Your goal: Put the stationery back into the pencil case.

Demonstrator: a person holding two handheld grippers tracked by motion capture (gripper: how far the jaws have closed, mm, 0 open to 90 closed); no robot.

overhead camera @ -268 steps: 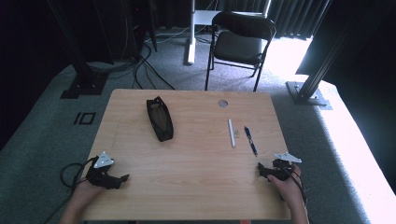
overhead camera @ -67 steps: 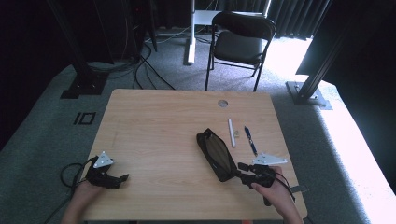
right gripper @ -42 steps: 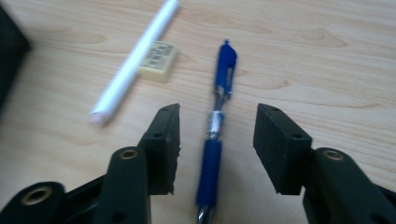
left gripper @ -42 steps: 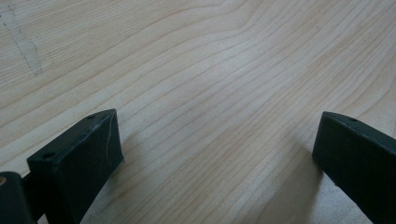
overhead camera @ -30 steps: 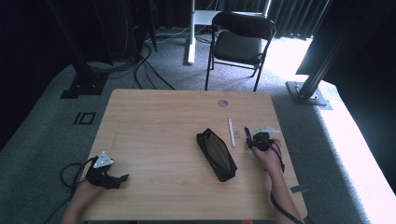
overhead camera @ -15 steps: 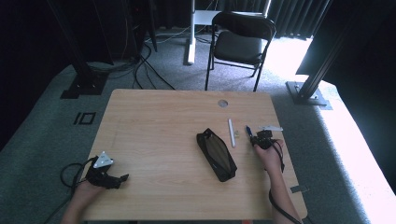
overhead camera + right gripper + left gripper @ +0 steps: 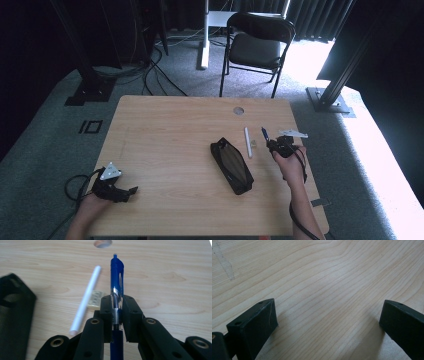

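Right gripper (image 7: 117,312) clamped on blue pen (image 7: 117,287) lifted near desk (image 7: 165,130) right edge, left gripper (image 7: 327,322) apart and idle at front-left corner; best kept level, carried to open pencil case (image 7: 232,165) mid-desk, slid in lengthwise, clear of white pen (image 7: 247,142).

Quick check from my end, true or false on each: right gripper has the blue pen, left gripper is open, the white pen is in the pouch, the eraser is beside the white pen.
1. The right gripper is shut on the blue pen. True.
2. The left gripper is shut. False: its jaws stand wide open over bare table.
3. The white pen lies inside the black pouch. False: it lies on the table beside it.
4. A small eraser touches the white pen. True.
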